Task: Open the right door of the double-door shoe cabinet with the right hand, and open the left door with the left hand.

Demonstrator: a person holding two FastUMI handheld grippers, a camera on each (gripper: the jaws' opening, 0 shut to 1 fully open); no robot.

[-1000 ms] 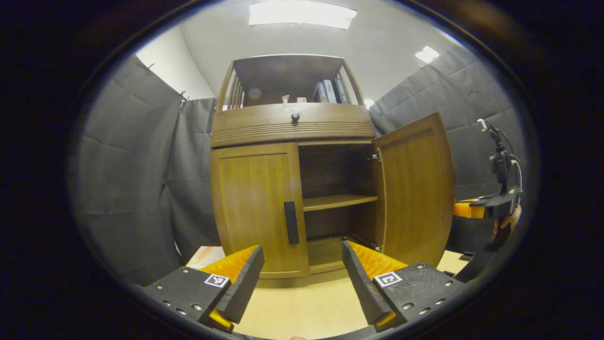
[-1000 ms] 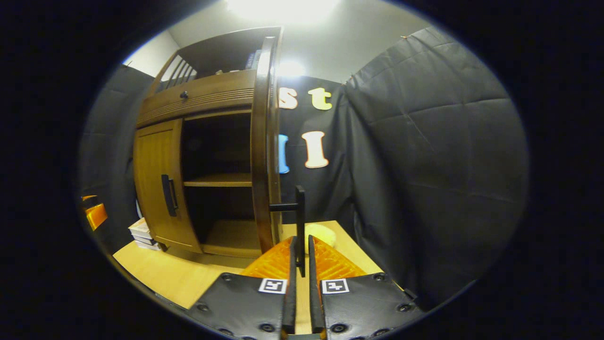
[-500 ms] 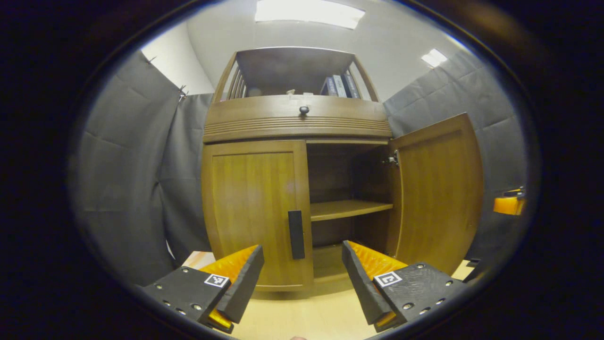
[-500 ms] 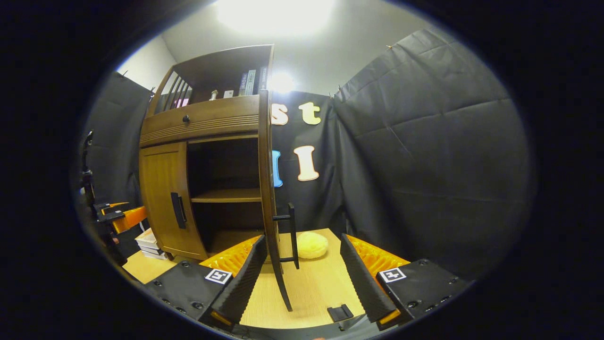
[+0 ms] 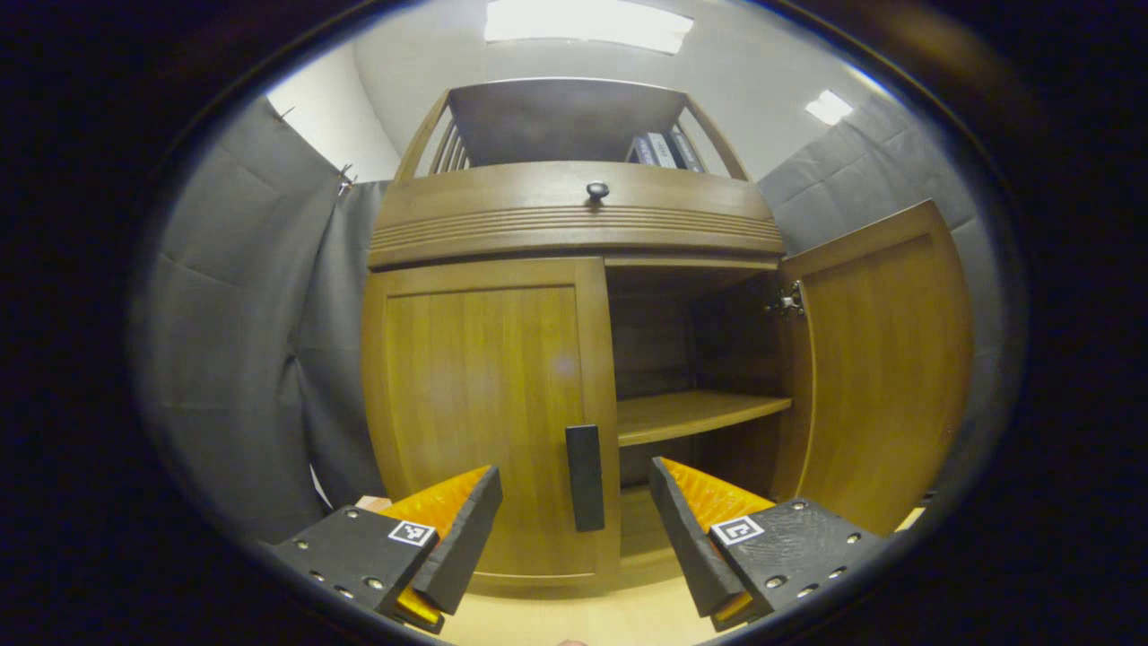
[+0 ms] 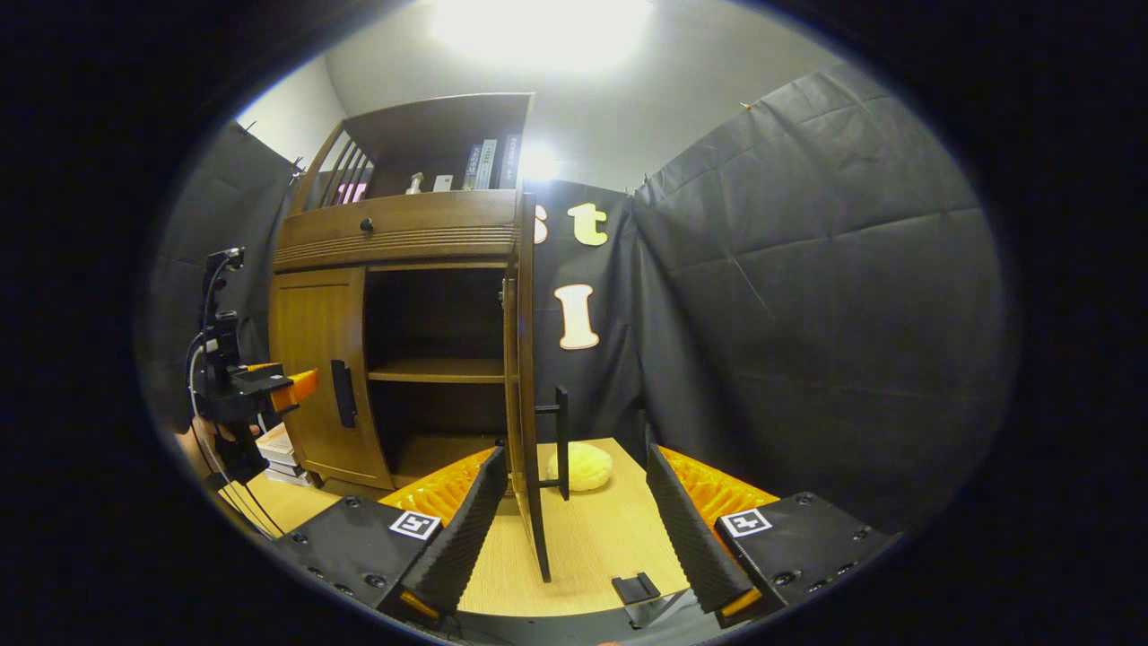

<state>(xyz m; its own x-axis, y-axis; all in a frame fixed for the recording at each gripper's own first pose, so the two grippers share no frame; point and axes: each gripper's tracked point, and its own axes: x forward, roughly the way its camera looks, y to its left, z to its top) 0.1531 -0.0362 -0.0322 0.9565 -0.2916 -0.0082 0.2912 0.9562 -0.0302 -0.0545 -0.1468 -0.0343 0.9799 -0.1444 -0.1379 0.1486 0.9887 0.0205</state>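
The wooden shoe cabinet [image 5: 574, 224] stands close ahead in the left gripper view. Its left door [image 5: 484, 404] is closed, and the black bar handle [image 5: 586, 475] lines up between my left gripper's [image 5: 574, 475] open fingers, a short way in front of them. The right door [image 5: 883, 359] stands swung wide, baring a shelf [image 5: 691, 413]. In the right gripper view that right door [image 6: 527, 377] is edge-on with its handle [image 6: 561, 440] just ahead of my right gripper [image 6: 574, 453], which is open and touches nothing. The left gripper [image 6: 269, 386] hovers before the left door's handle [image 6: 341, 417].
A yellow soft lump [image 6: 581, 467] lies on the light wooden table [image 6: 592, 538] behind the open door. A small black piece [image 6: 635, 588] sits on the table near my right fingers. A stack of flat boxes [image 6: 278, 444] is left of the cabinet. Black cloth walls surround the booth.
My right gripper let go of the right door's handle, opened and drew back. The left gripper moved closer to the left door, whose handle now sits larger between its fingers.
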